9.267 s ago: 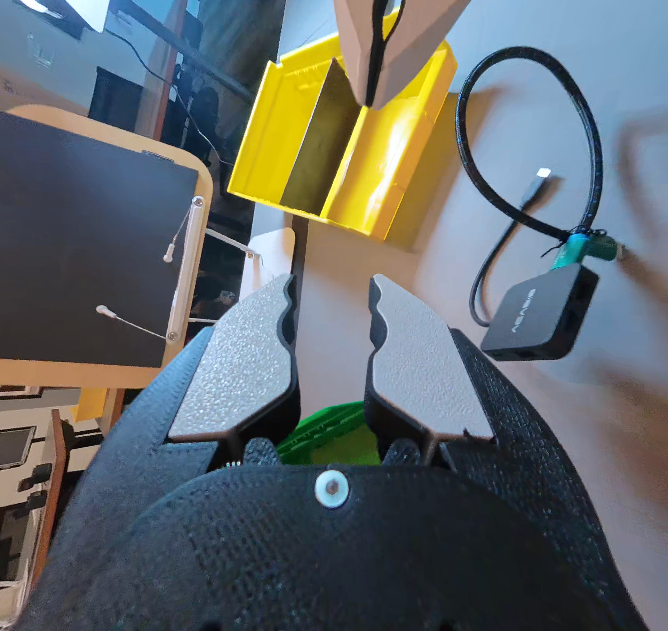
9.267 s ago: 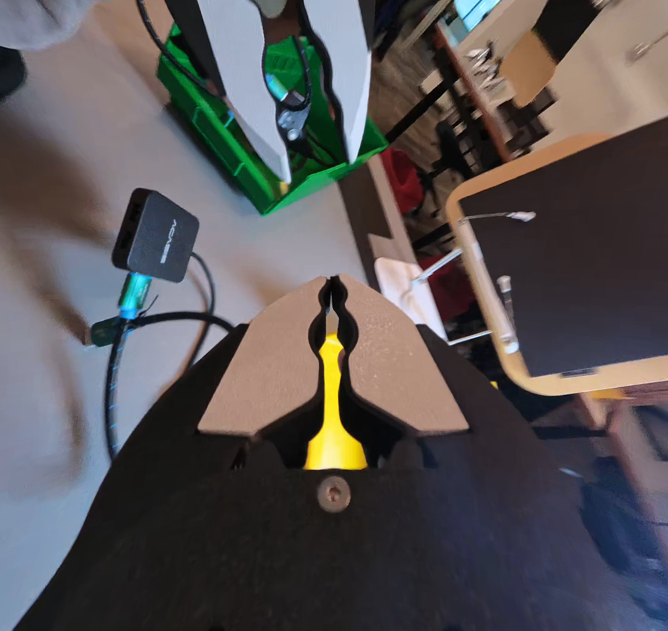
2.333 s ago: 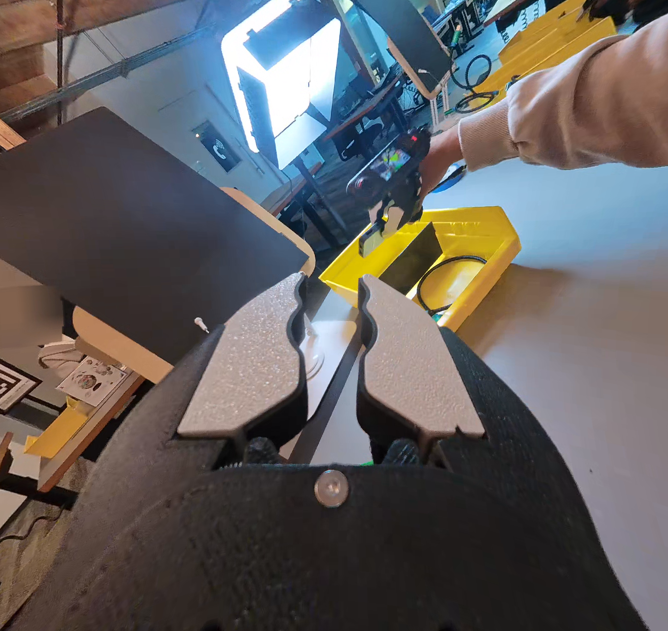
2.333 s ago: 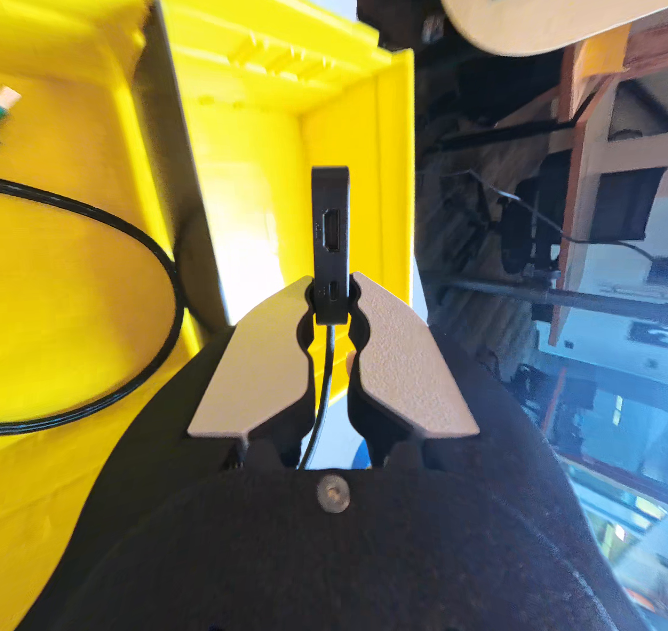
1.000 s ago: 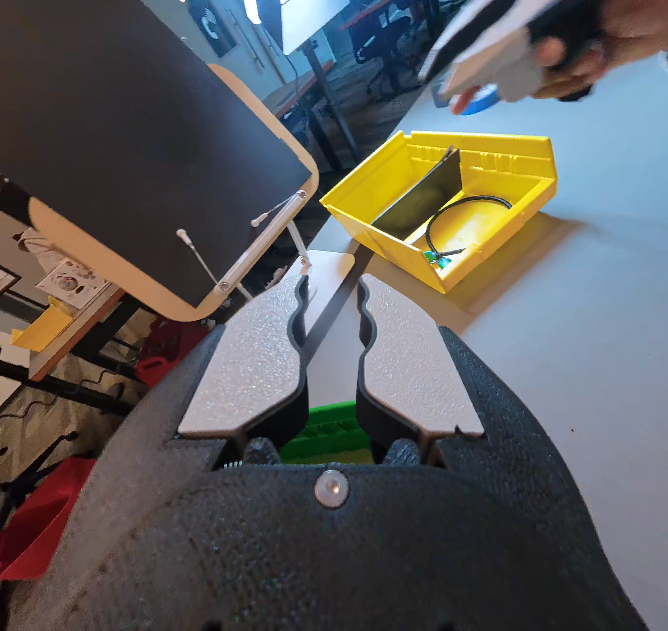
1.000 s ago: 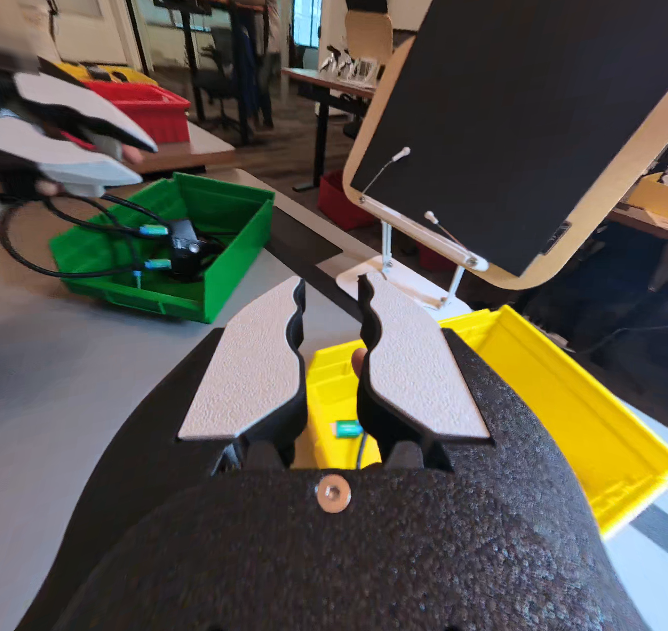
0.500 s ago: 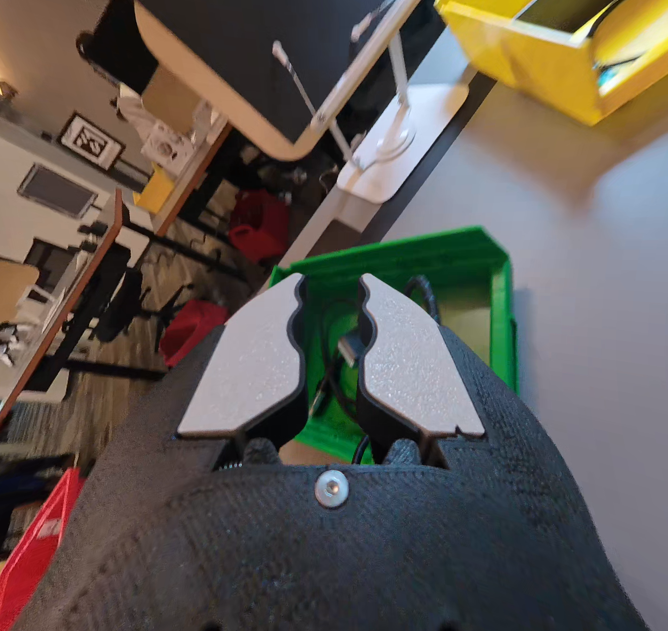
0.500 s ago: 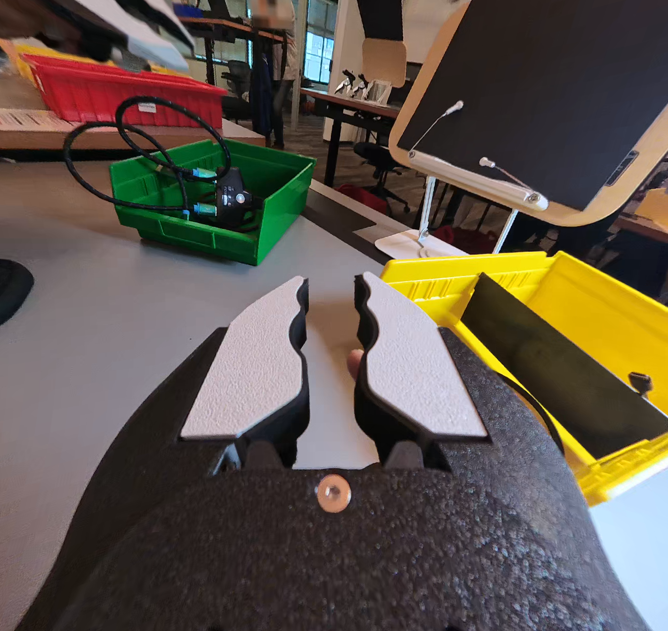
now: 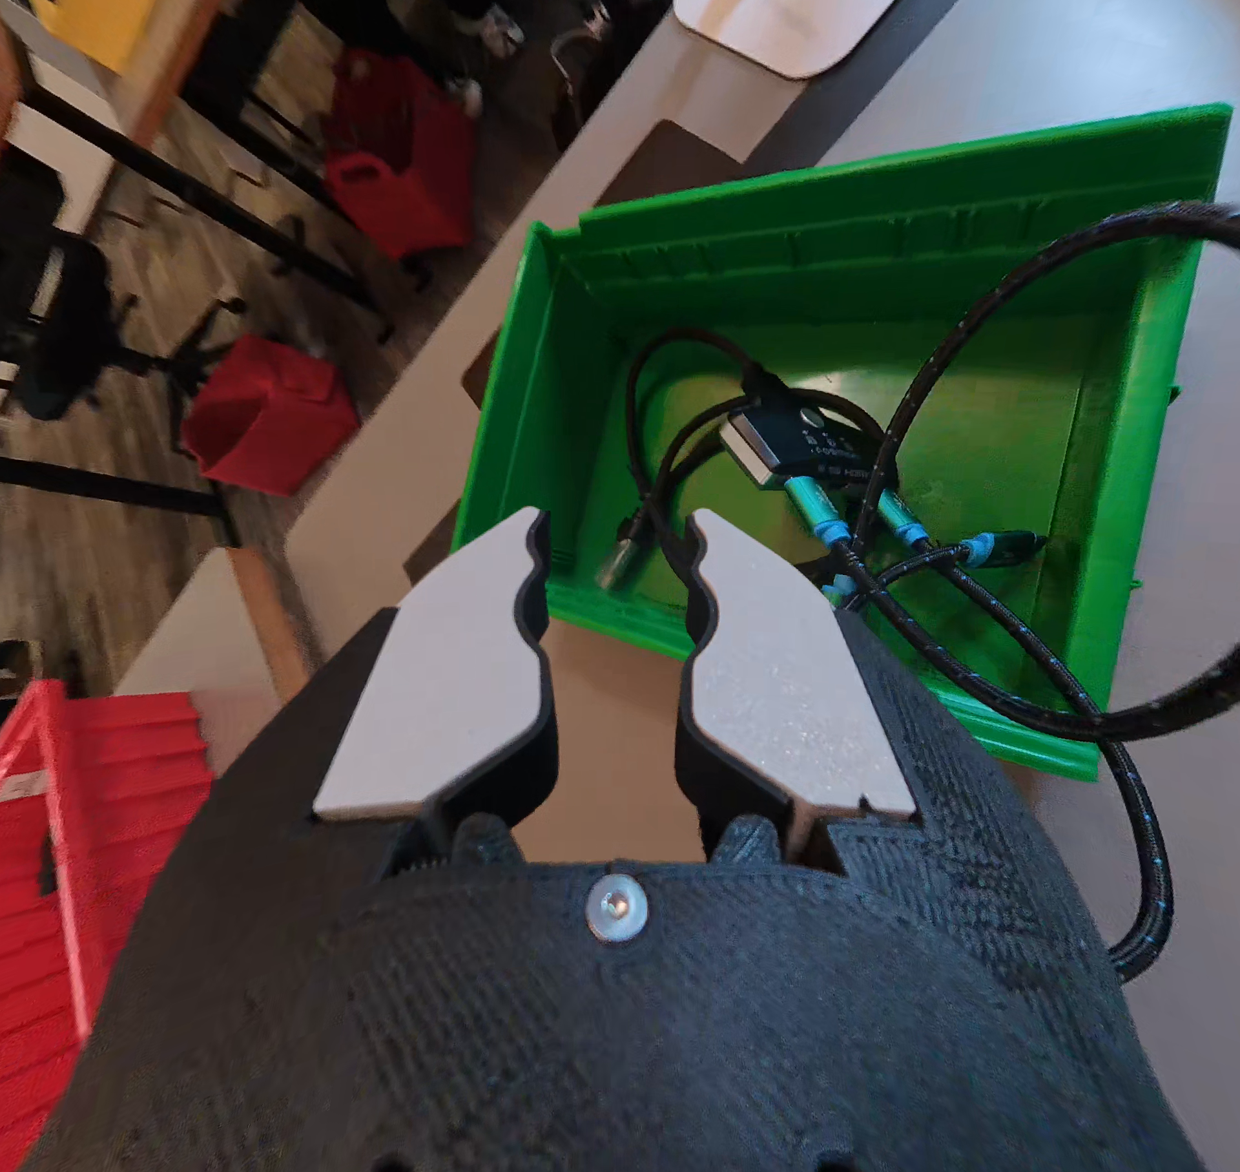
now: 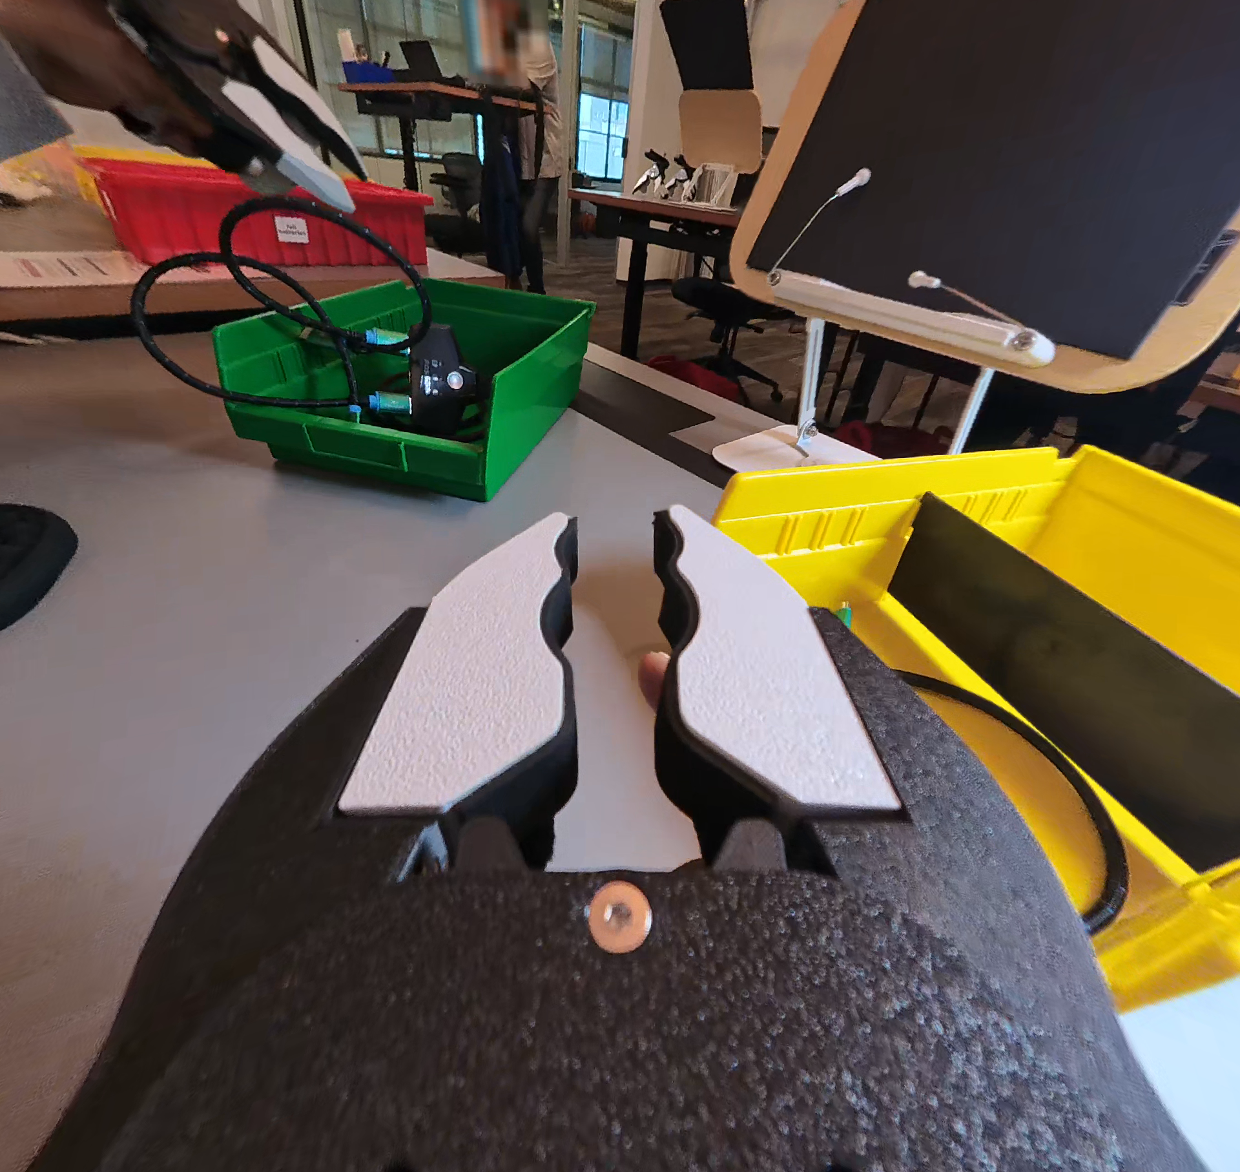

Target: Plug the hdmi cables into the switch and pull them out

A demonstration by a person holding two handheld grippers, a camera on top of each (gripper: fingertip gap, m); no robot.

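A green bin (image 9: pixel 805 267) holds a black HDMI switch (image 9: pixel 792 442) with two teal-plugged braided cables (image 9: pixel 939 361) in its ports. The cables loop up and out over the bin's front. A third teal plug (image 9: pixel 1000 546) lies loose in the bin. My left gripper (image 9: pixel 617 525) is open and empty, just above the bin's near left corner. My right gripper (image 10: pixel 615 525) is open and empty above the grey table, beside a yellow bin (image 10: pixel 839 488). The right wrist view also shows the green bin (image 10: pixel 402 455), the switch (image 10: pixel 443 381) and the left gripper (image 10: pixel 342 186) above them.
The yellow bin has a black divider (image 10: pixel 1073 636) and a black cable (image 10: pixel 1073 797) inside. A black board on a white stand (image 10: pixel 771 448) is behind the bins at the table's far edge. A red bin (image 10: pixel 268 227) stands beyond the green one.
My left gripper has swung down towards the green bin, which now fills its view. My right gripper has let go of a switch at the yellow bin and drawn back, open.
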